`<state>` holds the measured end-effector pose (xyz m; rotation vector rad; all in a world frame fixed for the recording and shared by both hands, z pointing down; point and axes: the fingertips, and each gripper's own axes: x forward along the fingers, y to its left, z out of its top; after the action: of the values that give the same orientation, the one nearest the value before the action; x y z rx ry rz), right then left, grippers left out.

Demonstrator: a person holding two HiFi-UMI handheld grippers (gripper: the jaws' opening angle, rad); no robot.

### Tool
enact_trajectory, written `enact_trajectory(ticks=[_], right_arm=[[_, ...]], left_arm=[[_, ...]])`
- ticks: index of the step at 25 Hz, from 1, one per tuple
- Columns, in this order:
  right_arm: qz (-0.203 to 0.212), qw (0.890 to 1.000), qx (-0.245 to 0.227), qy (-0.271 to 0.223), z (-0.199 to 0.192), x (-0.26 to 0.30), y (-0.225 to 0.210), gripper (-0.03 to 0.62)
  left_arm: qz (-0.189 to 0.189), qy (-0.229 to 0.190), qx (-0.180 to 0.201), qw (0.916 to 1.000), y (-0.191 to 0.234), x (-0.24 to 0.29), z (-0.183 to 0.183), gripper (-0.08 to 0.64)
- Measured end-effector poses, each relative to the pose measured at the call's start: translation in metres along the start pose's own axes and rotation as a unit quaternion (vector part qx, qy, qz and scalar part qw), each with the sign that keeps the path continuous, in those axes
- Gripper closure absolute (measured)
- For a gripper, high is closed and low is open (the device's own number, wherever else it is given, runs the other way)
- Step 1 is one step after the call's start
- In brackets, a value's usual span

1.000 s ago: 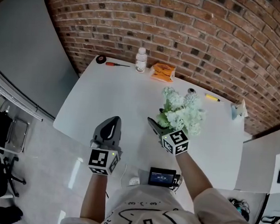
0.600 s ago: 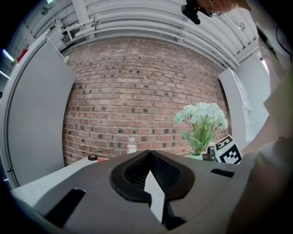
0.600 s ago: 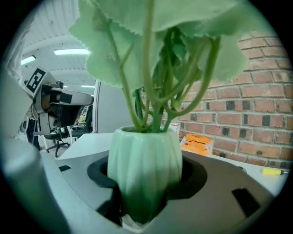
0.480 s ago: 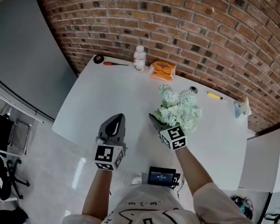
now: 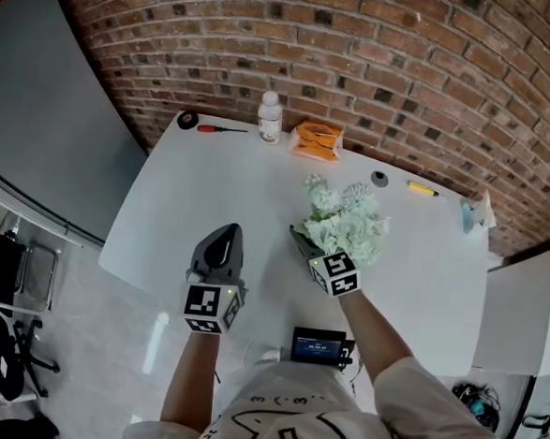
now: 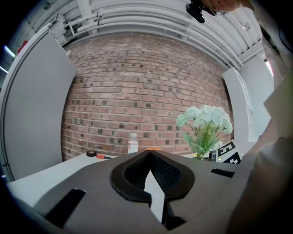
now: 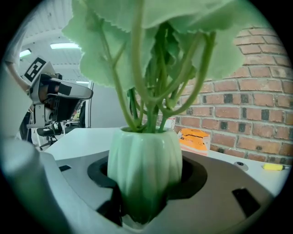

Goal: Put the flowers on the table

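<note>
Brick wall (image 5: 363, 42) behind; white table (image 5: 211, 191) in front of it, under both grippers. Item 1: right gripper (image 7: 144, 192), jaws clamped on the ribbed pale-green vase (image 7: 144, 167) of the flowers (image 5: 343, 219), which stand upright above and just beyond its jaws, over the middle of the table. Whether the vase base touches the tabletop cannot be told. Item 2: left gripper (image 6: 153, 183), jaws closed together, nothing between them, held well to the left of the right gripper over the near table edge. Item 3: far beyond the grippers, along the wall, a tape roll (image 5: 187, 120), screwdriver (image 5: 216, 128), white bottle (image 5: 270, 117) and orange packet (image 5: 319, 140). Item 4: a yellow tool (image 5: 420, 188), beyond and right of the right gripper. Handling note, as judgement: placing looks near its end. Keep the vase vertical, lower it until the base sits flat on bare tabletop short of the wall items, then part the jaws and draw back level so they do not drag the stems or tip the top-heavy bunch.
</note>
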<state>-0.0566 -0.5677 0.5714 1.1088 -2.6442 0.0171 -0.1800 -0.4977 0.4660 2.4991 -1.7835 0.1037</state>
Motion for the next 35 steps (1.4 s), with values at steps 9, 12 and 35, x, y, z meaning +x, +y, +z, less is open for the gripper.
enact_trajectory(ticks=[9,12,35], right_arm=[[-0.011,1.0,0.01,-0.017,-0.005,0.005,-0.01,0.322],[-0.017,1.0,0.007,-0.018,-0.005,0.003,-0.011,0.322],[-0.142,0.989,0.041,-0.026,-0.01,-0.007,-0.039,0.316]], left_arm=[[-0.003,-0.009,0.006,0.9999,0.0,0.009,-0.003,0.551],[-0.008,-0.01,0.009,0.9999,-0.004,0.009,-0.004,0.551],[-0.034,-0.059,0.036,0.997,-0.024,-0.005,-0.01,0.551]])
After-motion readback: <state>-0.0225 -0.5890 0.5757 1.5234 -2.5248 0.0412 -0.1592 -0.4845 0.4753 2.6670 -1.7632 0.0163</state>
